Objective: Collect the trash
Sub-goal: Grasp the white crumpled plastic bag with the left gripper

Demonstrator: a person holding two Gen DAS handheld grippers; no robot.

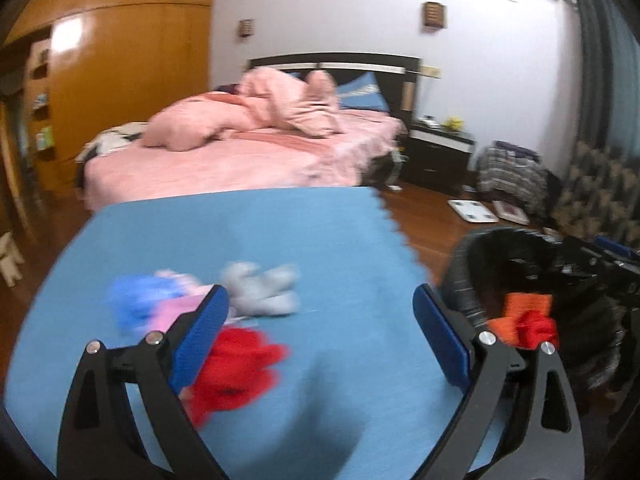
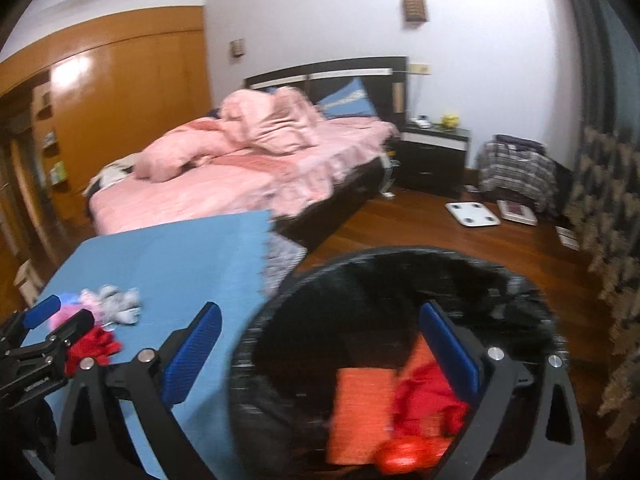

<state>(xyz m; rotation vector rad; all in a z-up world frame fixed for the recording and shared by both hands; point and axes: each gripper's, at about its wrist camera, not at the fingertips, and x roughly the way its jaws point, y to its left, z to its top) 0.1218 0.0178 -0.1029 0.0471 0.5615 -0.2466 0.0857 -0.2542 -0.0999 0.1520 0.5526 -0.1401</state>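
Observation:
A blue mat (image 1: 280, 232) carries several crumpled pieces: a red one (image 1: 236, 368), a grey one (image 1: 260, 288), a pink one (image 1: 176, 308) and a blue one (image 1: 132, 300). My left gripper (image 1: 320, 308) hangs open over the mat, its left finger just beside the red piece and nothing between the pads. To the right stands a black lined bin (image 1: 460, 264) holding an orange piece (image 2: 360, 412) and a red piece (image 2: 428, 400). Above the bin's (image 2: 280, 292) mouth my right gripper (image 2: 320, 320) stands open and empty. The left gripper (image 2: 60, 320) also shows at the far left of the right wrist view.
A bed with pink covers (image 1: 240, 160) lies behind the mat. A dark nightstand (image 2: 432, 160), a white scale (image 2: 472, 214) on the wood floor and a chair draped in checked cloth (image 2: 516, 172) are at the right. A wooden wardrobe (image 1: 120, 80) fills the left wall.

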